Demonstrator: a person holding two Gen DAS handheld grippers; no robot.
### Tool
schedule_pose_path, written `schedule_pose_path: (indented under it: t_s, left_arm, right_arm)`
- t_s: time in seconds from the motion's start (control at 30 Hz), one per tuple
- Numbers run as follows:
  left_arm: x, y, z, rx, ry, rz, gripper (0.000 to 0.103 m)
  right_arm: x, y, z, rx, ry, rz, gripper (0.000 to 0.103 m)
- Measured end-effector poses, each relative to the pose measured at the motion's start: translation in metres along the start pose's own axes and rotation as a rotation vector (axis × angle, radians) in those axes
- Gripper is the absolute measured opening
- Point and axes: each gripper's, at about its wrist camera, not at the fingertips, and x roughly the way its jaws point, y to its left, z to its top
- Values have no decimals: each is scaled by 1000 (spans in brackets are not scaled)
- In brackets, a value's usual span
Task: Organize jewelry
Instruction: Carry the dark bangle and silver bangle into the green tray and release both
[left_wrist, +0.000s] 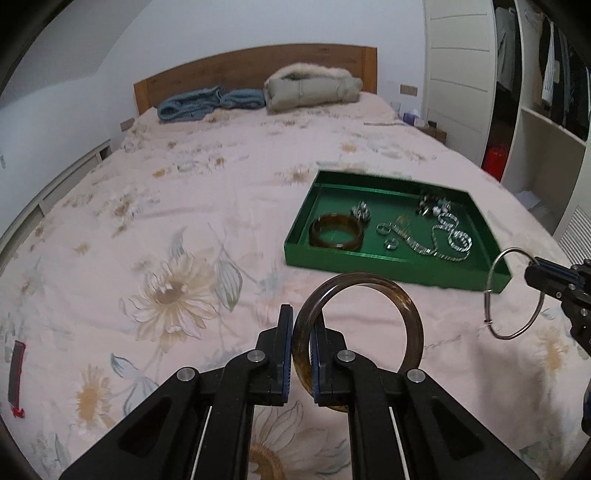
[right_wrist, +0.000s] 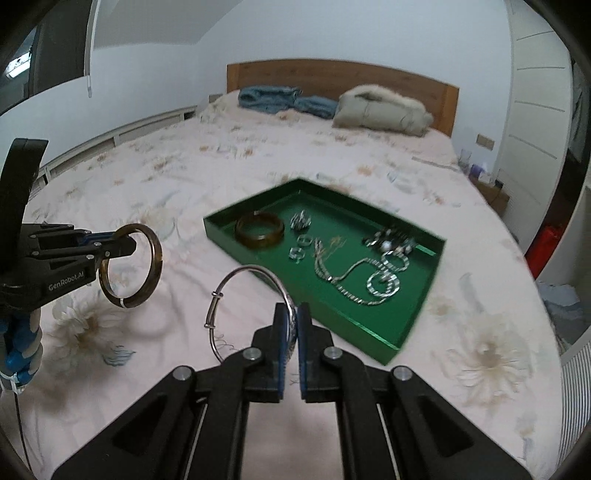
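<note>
My left gripper (left_wrist: 302, 318) is shut on a thin brown bangle (left_wrist: 406, 314) and holds it above the bedspread; it also shows in the right wrist view (right_wrist: 153, 266). My right gripper (right_wrist: 291, 314) is shut on a thin silver bangle (right_wrist: 221, 291), also seen in the left wrist view (left_wrist: 495, 295). A green tray (left_wrist: 491, 243) lies on the bed ahead, also seen in the right wrist view (right_wrist: 369, 332). It holds a wide brown bangle (left_wrist: 336, 232), rings (left_wrist: 384, 229), a silver chain necklace (left_wrist: 447, 240) and a dark cluster (left_wrist: 432, 205).
The floral bedspread (left_wrist: 184, 221) surrounds the tray. A blue blanket (left_wrist: 207, 103) and a beige coat (left_wrist: 314, 86) lie by the wooden headboard. A wardrobe (left_wrist: 535, 110) stands on the right. A dark red-edged item (left_wrist: 16, 373) lies at the bed's left.
</note>
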Motion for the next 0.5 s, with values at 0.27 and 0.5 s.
schedule_pose_path:
  t_s: [0.27, 0.5]
  left_arm:
    - [-52, -4, 30, -38, -67, -25, 8]
    - [-83, -16, 80, -74, -108, -82, 8]
  right_arm:
    - [-62, -17, 19, 15, -75, -70, 4]
    - [-114, -41, 56, 34, -159, -145, 4]
